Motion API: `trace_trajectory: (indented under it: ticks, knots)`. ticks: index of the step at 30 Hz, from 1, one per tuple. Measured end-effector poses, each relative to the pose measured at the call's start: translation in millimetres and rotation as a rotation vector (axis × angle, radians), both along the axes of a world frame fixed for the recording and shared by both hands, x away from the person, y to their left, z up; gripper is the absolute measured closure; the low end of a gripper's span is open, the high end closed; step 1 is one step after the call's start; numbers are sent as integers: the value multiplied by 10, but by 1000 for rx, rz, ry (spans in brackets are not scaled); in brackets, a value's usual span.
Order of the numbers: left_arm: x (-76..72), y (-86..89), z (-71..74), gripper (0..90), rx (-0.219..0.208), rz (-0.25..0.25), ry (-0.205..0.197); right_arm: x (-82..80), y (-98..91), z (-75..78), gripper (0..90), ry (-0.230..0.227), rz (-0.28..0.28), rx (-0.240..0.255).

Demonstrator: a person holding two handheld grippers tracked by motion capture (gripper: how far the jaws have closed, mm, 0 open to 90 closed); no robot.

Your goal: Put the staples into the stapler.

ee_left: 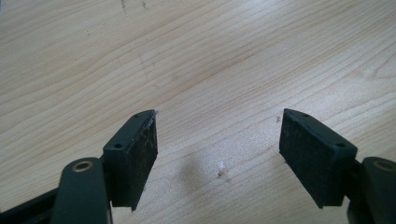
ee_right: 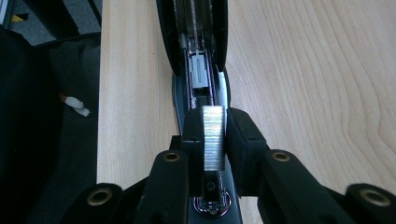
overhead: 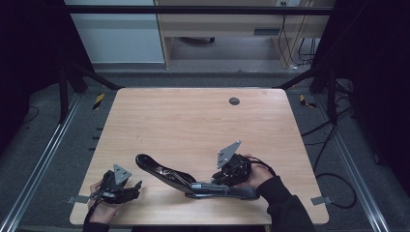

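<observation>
A black stapler lies swung open near the front of the wooden table, its lid raised to the left. In the right gripper view its lid and open staple channel run away from me. My right gripper is shut on a silvery strip of staples, held upright just above the rear of the stapler's channel. In the high view that right gripper sits over the stapler's right end. My left gripper rests at the front left, jaws open over bare wood, holding nothing.
A round grey grommet sits near the table's far edge. The table's front edge runs close beside the stapler, with a dark sleeve below it. Metal frame rails and cables flank the table.
</observation>
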State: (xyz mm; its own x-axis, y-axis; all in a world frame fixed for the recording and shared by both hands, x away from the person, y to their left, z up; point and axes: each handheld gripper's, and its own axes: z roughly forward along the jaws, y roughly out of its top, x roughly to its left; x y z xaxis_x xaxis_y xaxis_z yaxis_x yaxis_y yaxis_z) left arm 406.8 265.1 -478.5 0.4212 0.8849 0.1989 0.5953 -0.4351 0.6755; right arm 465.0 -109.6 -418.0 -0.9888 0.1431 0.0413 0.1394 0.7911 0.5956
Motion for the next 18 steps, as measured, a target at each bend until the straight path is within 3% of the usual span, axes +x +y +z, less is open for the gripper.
trace_trajectory:
  ticks: [18]
  knots:
    - [1, 2, 0, 272, 1, 2, 0, -12, 42, -93, 777, 6, 24, -16]
